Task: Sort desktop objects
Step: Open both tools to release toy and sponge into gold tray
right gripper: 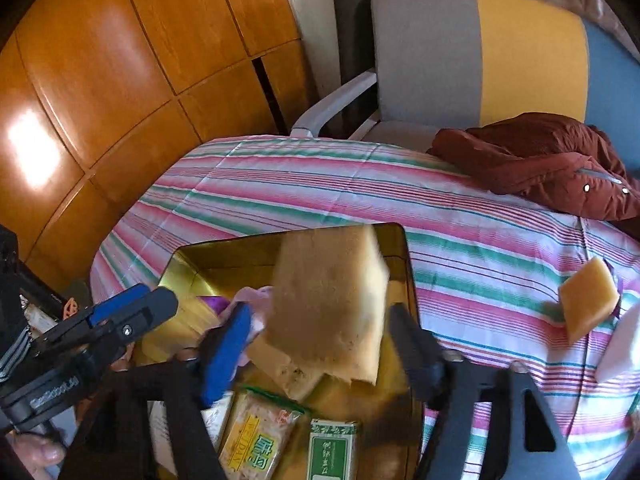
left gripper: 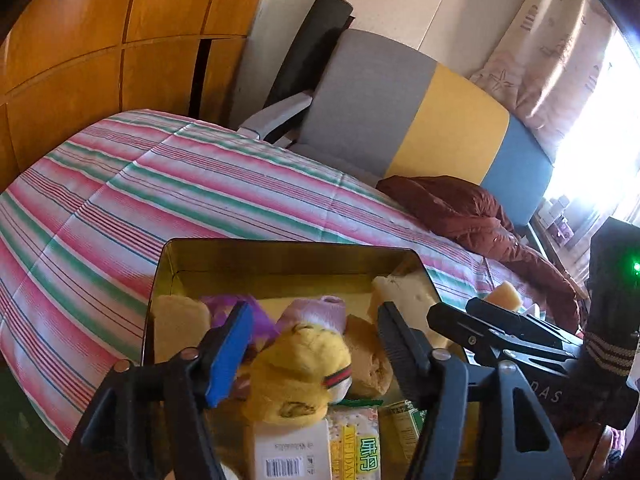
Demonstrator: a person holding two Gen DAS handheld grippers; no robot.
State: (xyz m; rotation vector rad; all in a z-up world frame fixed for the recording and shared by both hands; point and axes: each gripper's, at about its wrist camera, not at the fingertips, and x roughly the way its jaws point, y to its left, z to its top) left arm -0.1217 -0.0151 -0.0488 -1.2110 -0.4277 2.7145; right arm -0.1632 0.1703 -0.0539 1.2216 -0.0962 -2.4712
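My right gripper (right gripper: 316,344) wide open, sponge (right gripper: 332,304) blurred between its fingers over gold tin (right gripper: 404,248) centre frame, my left gripper (left gripper: 312,356) open above plush toy (left gripper: 296,376), striped bench (right gripper: 480,240) bare upper right.

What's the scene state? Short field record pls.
surface: striped tablecloth
container: gold tin, open, holding a yellow plush toy, sponges, snack packets
left gripper: open, above the plush toy
right gripper: open, over the tin
large sponge: blurred between the right fingers, contact unclear
outside tin: yellow sponge
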